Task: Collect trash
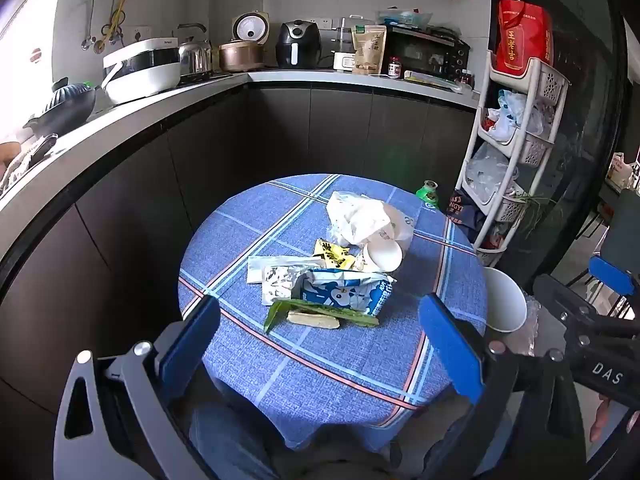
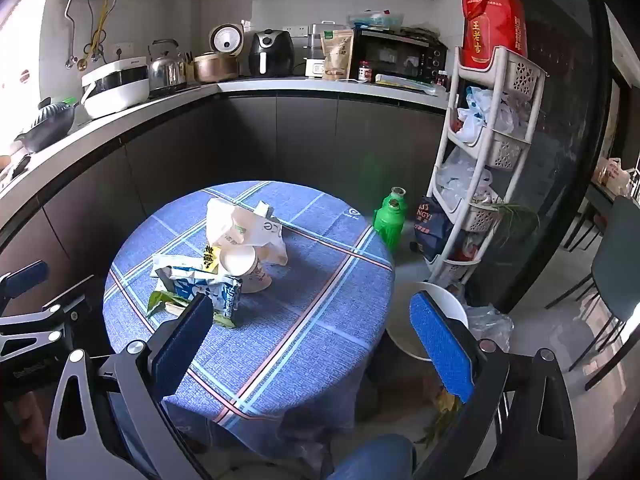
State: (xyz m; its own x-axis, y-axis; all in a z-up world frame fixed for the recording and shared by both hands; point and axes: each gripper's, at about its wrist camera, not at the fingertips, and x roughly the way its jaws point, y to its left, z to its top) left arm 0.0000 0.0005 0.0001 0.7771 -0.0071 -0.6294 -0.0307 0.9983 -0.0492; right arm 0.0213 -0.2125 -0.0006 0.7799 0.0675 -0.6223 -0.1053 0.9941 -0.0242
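Round table (image 1: 280, 360) with blue plaid cloth. Trash pile just past centre: crumpled white plastic bag (image 1: 360, 216) at 12 o'clock, tipped paper cup (image 1: 382, 258) at 2, yellow wrapper (image 1: 332, 256) centre, blue-white snack bag (image 1: 344, 290) at 6, green leaf (image 1: 316, 312) nearest.

Trash pile (image 1: 340, 264) on checked tablecloth (image 1: 320, 360)
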